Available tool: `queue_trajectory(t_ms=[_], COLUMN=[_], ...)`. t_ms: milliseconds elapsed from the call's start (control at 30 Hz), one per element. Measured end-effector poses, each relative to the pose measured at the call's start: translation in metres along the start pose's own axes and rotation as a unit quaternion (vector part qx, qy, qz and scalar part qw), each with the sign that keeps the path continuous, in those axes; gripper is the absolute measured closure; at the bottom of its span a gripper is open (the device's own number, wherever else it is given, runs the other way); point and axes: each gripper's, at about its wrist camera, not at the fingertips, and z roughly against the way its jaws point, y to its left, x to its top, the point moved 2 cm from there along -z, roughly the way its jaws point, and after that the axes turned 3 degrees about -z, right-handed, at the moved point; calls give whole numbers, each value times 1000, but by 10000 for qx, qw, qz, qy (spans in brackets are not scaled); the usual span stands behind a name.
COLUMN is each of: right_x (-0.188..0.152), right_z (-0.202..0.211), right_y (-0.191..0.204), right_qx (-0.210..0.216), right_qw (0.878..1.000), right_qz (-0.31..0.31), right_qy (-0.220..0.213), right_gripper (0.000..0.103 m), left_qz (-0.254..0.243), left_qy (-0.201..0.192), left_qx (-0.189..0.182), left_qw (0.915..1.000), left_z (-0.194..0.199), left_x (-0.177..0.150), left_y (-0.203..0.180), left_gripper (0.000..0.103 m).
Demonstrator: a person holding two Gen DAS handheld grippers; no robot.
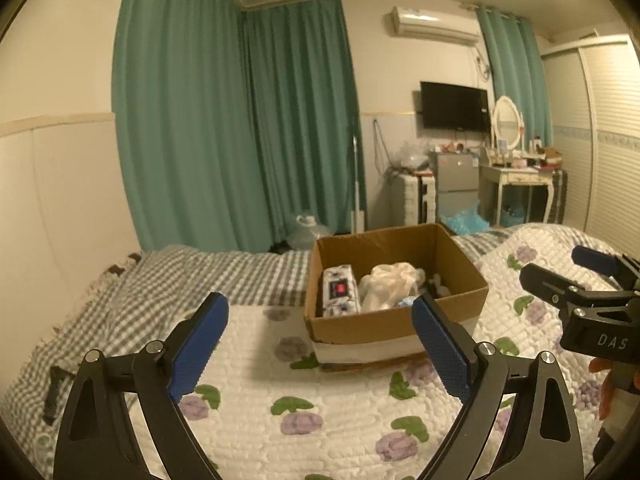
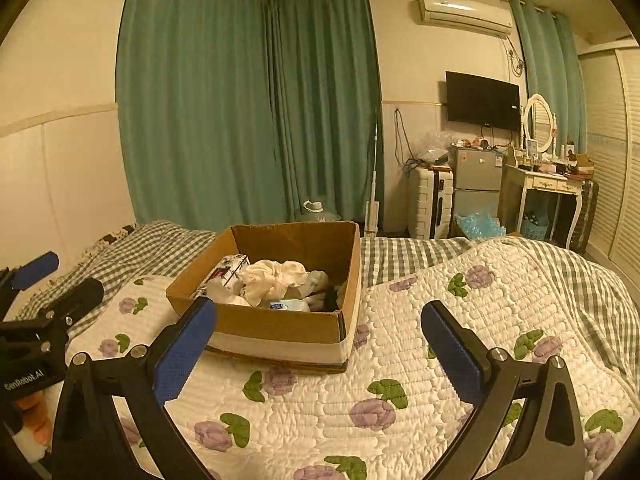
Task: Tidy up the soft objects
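A brown cardboard box [image 1: 400,326] stands on the bed's floral quilt [image 1: 320,420]. It holds a cream cloth bundle [image 1: 390,282], a patterned pack [image 1: 340,290] and other soft items. My left gripper [image 1: 320,344] is open and empty, hovering in front of the box. My right gripper [image 2: 320,344] is open and empty, also short of the box [image 2: 280,326], which sits left of centre there. The cream bundle [image 2: 276,278] shows inside. The right gripper shows at the right edge of the left wrist view [image 1: 568,276].
A grey checked sheet [image 1: 200,280] covers the bed's far part. Green curtains [image 1: 240,120] hang behind. A suitcase [image 2: 430,202], small fridge [image 2: 476,180] and dressing table [image 2: 548,188] stand beyond the bed. A wardrobe [image 2: 616,152] is at right.
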Motion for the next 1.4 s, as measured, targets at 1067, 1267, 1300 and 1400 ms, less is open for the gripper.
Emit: queue_trajectory(t_ms=[1067, 1267, 1300, 1400], right_x=[2, 1, 1, 1], right_z=[7, 7, 7, 7], right_y=[6, 7, 7, 7], right_qx=[52, 53, 53, 54], right_qw=[10000, 10000, 10000, 10000], right_qz=[21, 20, 23, 20], right_qy=[-64, -57, -55, -54], right_gripper=[0, 0, 0, 0], left_qz=[103, 130, 131, 132], left_qy=[109, 100, 101, 111], left_qx=[-77, -92, -101, -92], left_qw=[9999, 9998, 9998, 9998], left_z=[-4, -4, -4, -4], left_x=[-4, -5, -5, -7], left_y=[3, 3, 2, 2], left_gripper=[9, 9, 9, 9])
